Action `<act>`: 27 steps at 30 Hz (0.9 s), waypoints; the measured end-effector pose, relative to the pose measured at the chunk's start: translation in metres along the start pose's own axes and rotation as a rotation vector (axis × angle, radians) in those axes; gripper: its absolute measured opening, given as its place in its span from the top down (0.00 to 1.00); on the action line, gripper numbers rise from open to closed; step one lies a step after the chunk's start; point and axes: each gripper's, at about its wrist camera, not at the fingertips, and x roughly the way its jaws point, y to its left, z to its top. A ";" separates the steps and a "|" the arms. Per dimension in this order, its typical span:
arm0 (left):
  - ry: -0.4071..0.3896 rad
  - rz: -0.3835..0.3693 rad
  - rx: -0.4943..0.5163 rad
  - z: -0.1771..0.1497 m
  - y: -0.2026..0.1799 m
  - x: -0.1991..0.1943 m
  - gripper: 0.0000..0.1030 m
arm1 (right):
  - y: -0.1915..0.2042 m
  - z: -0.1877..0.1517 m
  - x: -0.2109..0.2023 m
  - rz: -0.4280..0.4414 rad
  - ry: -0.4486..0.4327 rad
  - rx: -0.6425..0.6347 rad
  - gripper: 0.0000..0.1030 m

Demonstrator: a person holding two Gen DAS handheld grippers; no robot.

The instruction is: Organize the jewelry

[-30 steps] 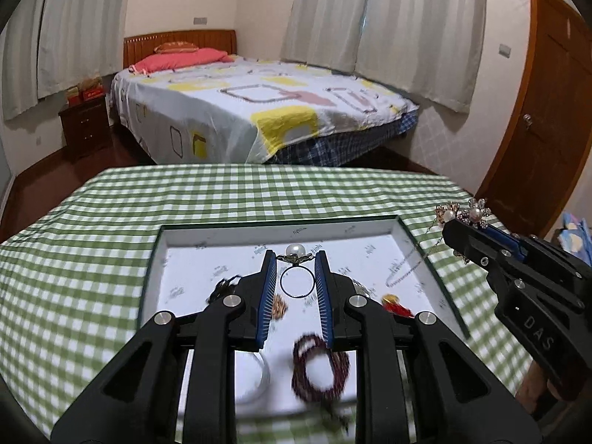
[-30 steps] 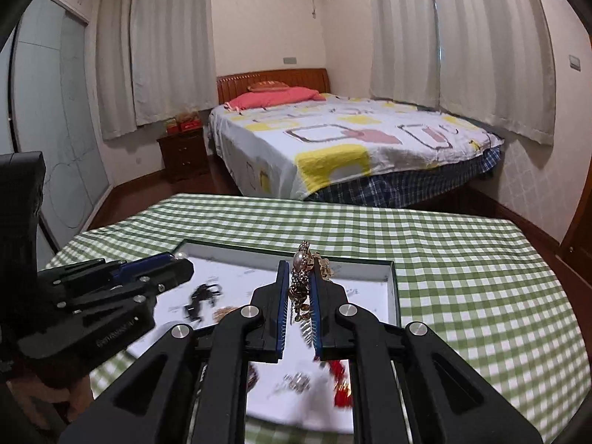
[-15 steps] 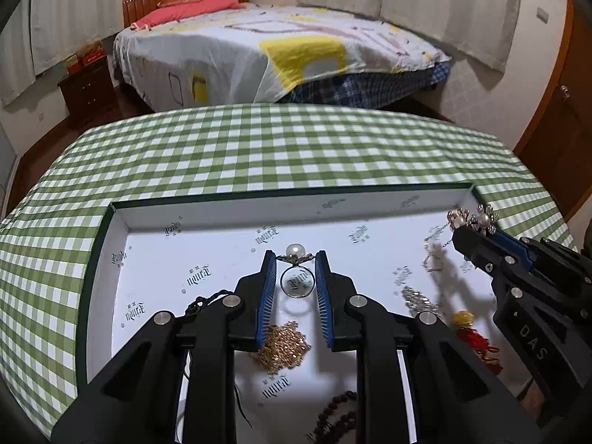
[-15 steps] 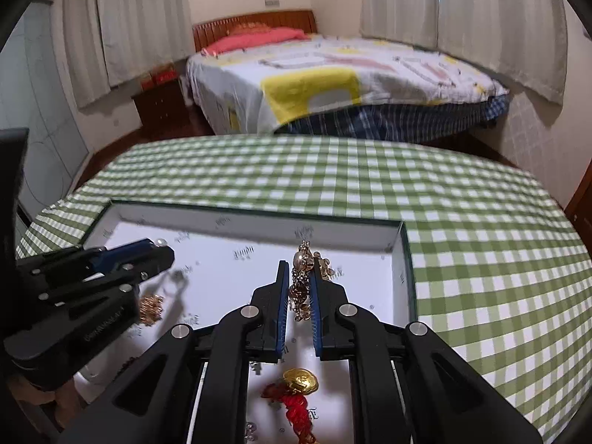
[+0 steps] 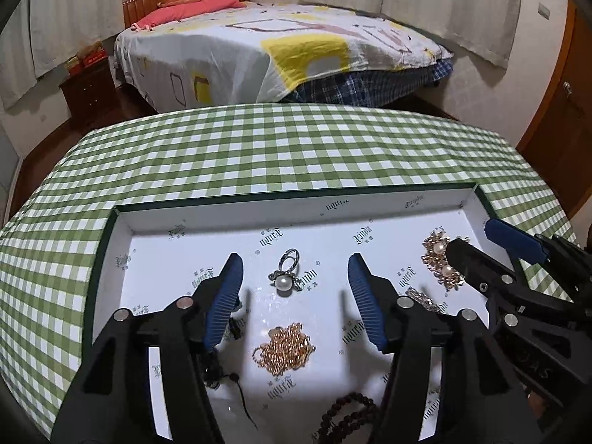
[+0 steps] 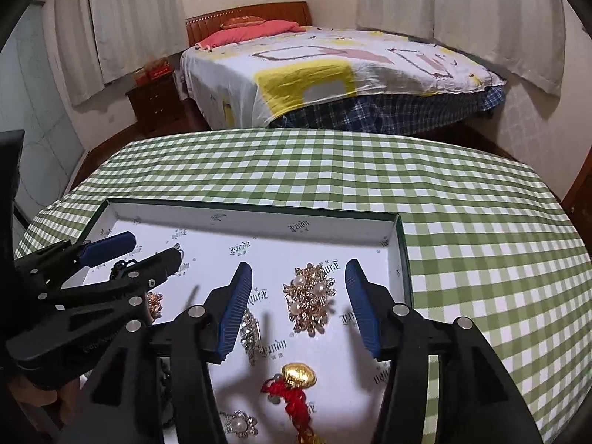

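A white box tray (image 5: 259,218) with a dark green rim sits on the checked table and also shows in the right wrist view (image 6: 259,222). My left gripper (image 5: 294,296) is open above a pearl ring (image 5: 285,275) lying on the tray floor. A gold chain (image 5: 285,349) lies just behind it. My right gripper (image 6: 298,301) is open above a gold pearl brooch (image 6: 310,298), which also shows in the left wrist view (image 5: 440,261). Neither gripper holds anything.
Also in the tray: a silver rhinestone piece (image 6: 249,333), a gold charm on red cord (image 6: 296,379), a small pearl flower (image 6: 236,423), dark beads (image 5: 344,412) and a black cord (image 5: 225,370). The green checked tablecloth (image 6: 462,222) stretches beyond; a bed stands behind.
Both grippers lowered into the tray and opened. The left let go of the pearl ring and the right let go of the pearl brooch; both pieces now lie on the tray floor.
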 end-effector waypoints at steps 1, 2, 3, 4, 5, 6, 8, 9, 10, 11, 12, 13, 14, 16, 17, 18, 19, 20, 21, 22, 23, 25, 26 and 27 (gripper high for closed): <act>-0.007 0.001 -0.006 -0.002 0.001 -0.005 0.41 | 0.001 -0.002 -0.004 -0.003 -0.005 0.001 0.49; -0.015 0.004 -0.008 -0.004 0.002 -0.009 0.39 | 0.001 -0.003 -0.007 -0.006 -0.010 0.002 0.49; -0.023 0.007 -0.009 -0.007 0.003 -0.014 0.37 | 0.002 -0.005 -0.012 -0.010 -0.018 0.002 0.47; -0.037 0.013 -0.009 -0.011 0.004 -0.022 0.35 | 0.003 -0.008 -0.017 -0.013 -0.027 0.001 0.44; -0.047 0.018 -0.010 -0.014 0.005 -0.028 0.33 | 0.005 -0.010 -0.022 -0.016 -0.035 -0.001 0.43; -0.056 0.021 -0.011 -0.018 0.007 -0.035 0.31 | 0.008 -0.014 -0.030 -0.021 -0.046 -0.008 0.42; -0.072 0.029 -0.014 -0.027 0.009 -0.049 0.28 | 0.013 -0.020 -0.040 -0.028 -0.061 -0.016 0.41; -0.079 0.032 -0.015 -0.032 0.009 -0.056 0.26 | 0.017 -0.024 -0.047 -0.031 -0.070 -0.021 0.40; -0.089 0.040 -0.017 -0.039 0.010 -0.065 0.24 | 0.020 -0.027 -0.052 -0.033 -0.076 -0.024 0.37; -0.097 0.046 -0.019 -0.045 0.011 -0.073 0.24 | 0.022 -0.032 -0.059 -0.038 -0.085 -0.028 0.36; -0.104 0.047 -0.019 -0.050 0.011 -0.081 0.23 | 0.026 -0.037 -0.066 -0.042 -0.094 -0.035 0.36; -0.113 0.052 -0.019 -0.056 0.011 -0.089 0.21 | 0.028 -0.041 -0.072 -0.047 -0.101 -0.039 0.36; -0.120 0.060 -0.016 -0.062 0.012 -0.097 0.21 | 0.031 -0.047 -0.079 -0.050 -0.107 -0.041 0.35; -0.132 0.073 -0.018 -0.072 0.012 -0.112 0.15 | 0.031 -0.055 -0.089 -0.044 -0.111 -0.033 0.35; -0.139 0.078 -0.024 -0.077 0.013 -0.120 0.14 | 0.031 -0.060 -0.093 -0.041 -0.113 -0.028 0.35; -0.150 0.076 -0.032 -0.084 0.014 -0.130 0.14 | 0.031 -0.066 -0.099 -0.038 -0.115 -0.020 0.35; -0.155 0.075 -0.038 -0.089 0.015 -0.137 0.13 | 0.032 -0.071 -0.104 -0.036 -0.117 -0.014 0.33; -0.157 0.075 -0.043 -0.092 0.016 -0.141 0.13 | 0.032 -0.076 -0.109 -0.036 -0.119 -0.009 0.33; -0.159 0.075 -0.049 -0.096 0.017 -0.147 0.13 | 0.032 -0.079 -0.112 -0.035 -0.119 -0.006 0.33; -0.161 0.076 -0.055 -0.101 0.018 -0.154 0.13 | 0.032 -0.082 -0.118 -0.035 -0.120 -0.006 0.33; -0.165 0.078 -0.059 -0.103 0.019 -0.160 0.13 | 0.033 -0.085 -0.120 -0.036 -0.122 -0.008 0.33; -0.180 0.087 -0.067 -0.110 0.021 -0.174 0.13 | 0.037 -0.090 -0.133 -0.042 -0.136 -0.013 0.33; -0.189 0.089 -0.067 -0.112 0.021 -0.181 0.13 | 0.038 -0.092 -0.139 -0.044 -0.143 -0.014 0.33; -0.198 0.095 -0.067 -0.116 0.020 -0.189 0.13 | 0.039 -0.093 -0.147 -0.047 -0.153 -0.015 0.33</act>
